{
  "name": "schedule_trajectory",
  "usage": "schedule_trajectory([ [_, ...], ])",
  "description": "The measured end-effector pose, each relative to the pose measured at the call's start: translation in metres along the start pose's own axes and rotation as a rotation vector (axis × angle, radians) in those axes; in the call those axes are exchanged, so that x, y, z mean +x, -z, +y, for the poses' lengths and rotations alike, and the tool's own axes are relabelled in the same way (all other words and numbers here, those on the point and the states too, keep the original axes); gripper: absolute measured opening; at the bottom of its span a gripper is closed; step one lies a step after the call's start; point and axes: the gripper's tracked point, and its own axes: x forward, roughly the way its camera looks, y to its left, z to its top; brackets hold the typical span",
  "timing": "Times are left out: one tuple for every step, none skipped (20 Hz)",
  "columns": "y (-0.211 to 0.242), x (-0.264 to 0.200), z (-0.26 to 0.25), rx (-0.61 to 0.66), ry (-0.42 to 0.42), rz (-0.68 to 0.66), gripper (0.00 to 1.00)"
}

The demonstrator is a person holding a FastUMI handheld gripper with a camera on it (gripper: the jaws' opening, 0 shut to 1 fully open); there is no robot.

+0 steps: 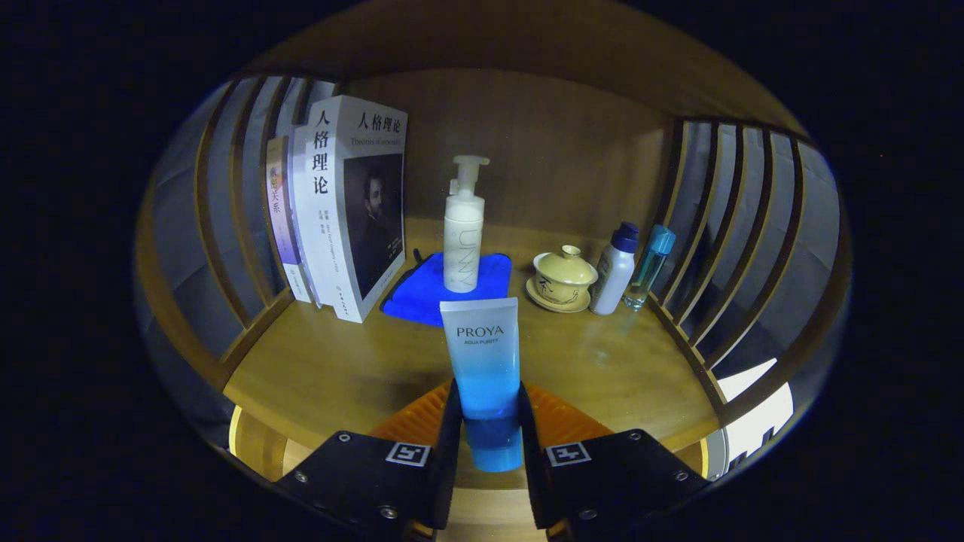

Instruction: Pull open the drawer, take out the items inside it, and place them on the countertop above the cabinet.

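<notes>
The gripper has two blocky housings side by side, each studded with small round screws and carrying a square black-and-white marker near its inner corner. Ribbed panels fan outward behind its two flat, upright fingers.

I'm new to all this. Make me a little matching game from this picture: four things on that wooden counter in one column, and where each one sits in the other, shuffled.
Things:
1. blue tube
2. white pump bottle
3. lidded tea bowl
4. books

Places:
A. standing on the blue cloth
B. upright against the slatted side, beside the cloth
C. clamped between the two fingers of the tool
D. on a saucer, next to the white bottle with a dark blue cap

Pairs: 1-C, 2-A, 3-D, 4-B
</notes>
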Motion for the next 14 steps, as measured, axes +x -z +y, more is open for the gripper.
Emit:
schedule_trajectory([
  [0.002,0.003,0.001,0.003,-0.004,0.008,0.42],
  [0.005,0.008,0.003,0.007,-0.009,0.017,0.42],
  [0.008,0.009,0.005,0.009,-0.014,0.022,0.42],
  [0.012,0.014,0.006,0.012,-0.017,0.029,0.42],
  [0.012,0.016,0.007,0.011,-0.018,0.026,0.43],
  [0.014,0.018,0.006,0.006,-0.019,0.026,0.43],
  [0.015,0.021,0.006,0.006,-0.024,0.027,0.44],
  [0.015,0.022,0.006,0.01,-0.028,0.031,0.45],
  [0.016,0.021,0.005,0.017,-0.028,0.033,0.45],
  [0.018,0.024,0.003,0.02,-0.026,0.032,0.46],
  [0.018,0.025,0.0,0.029,-0.024,0.031,0.46],
  [0.02,0.027,0.0,0.043,-0.03,0.03,0.46],
  [0.019,0.027,0.001,0.06,-0.041,0.024,0.48],
  [0.014,0.027,0.001,0.077,-0.048,0.002,0.5],
])
